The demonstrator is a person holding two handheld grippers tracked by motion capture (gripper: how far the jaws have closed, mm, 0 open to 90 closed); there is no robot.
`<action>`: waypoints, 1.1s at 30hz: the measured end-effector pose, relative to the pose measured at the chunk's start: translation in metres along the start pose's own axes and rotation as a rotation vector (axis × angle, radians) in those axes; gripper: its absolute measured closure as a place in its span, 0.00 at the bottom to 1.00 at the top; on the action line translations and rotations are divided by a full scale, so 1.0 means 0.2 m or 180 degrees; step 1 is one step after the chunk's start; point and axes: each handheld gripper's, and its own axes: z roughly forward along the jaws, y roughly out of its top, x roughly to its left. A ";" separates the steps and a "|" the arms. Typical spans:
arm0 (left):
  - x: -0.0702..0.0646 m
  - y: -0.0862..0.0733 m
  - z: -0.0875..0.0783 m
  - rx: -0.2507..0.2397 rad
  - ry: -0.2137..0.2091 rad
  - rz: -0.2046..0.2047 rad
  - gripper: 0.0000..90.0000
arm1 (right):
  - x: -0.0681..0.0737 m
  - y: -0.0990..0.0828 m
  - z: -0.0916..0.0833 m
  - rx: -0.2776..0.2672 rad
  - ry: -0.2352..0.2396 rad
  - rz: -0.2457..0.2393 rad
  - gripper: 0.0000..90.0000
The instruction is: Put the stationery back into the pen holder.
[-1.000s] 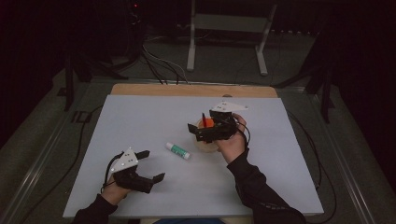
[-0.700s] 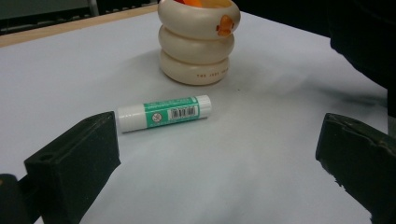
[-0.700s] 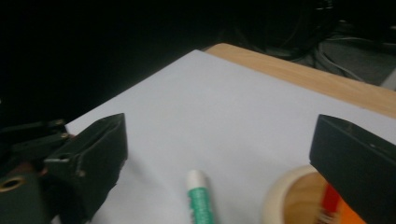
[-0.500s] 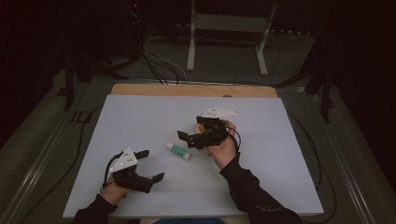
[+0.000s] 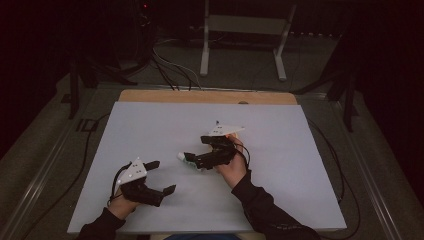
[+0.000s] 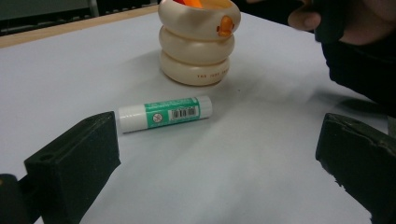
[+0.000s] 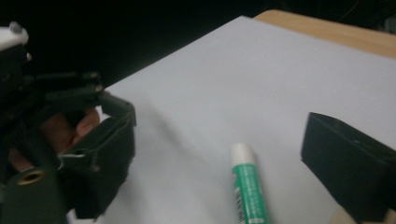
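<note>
My right tongs (image 7: 219,154) had just been closing, jaws still wide and straddling the glue stick (image 7: 246,186) lying flat on the table (image 5: 150,130), not pressing it. My left tongs (image 5: 162,177) stood wide, empty. The left gripper view revealed a cream ringed holder (image 6: 198,42) behind the stick, something orange inside.
</note>
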 end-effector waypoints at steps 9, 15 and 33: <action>0.00 0.00 0.00 -0.0006 -0.0003 -0.0006 0.00 | 0.01 -0.07 0.09 0.0093 0.0093 -0.0265 0.17; 0.00 0.00 0.00 -0.0014 -0.0005 -0.0006 0.00 | 0.01 -0.10 0.13 0.0287 0.0125 -0.0256 0.17; 0.00 0.00 0.00 -0.0015 -0.0007 -0.0003 0.00 | 0.04 -0.19 0.23 0.0672 -0.0329 -0.0634 0.35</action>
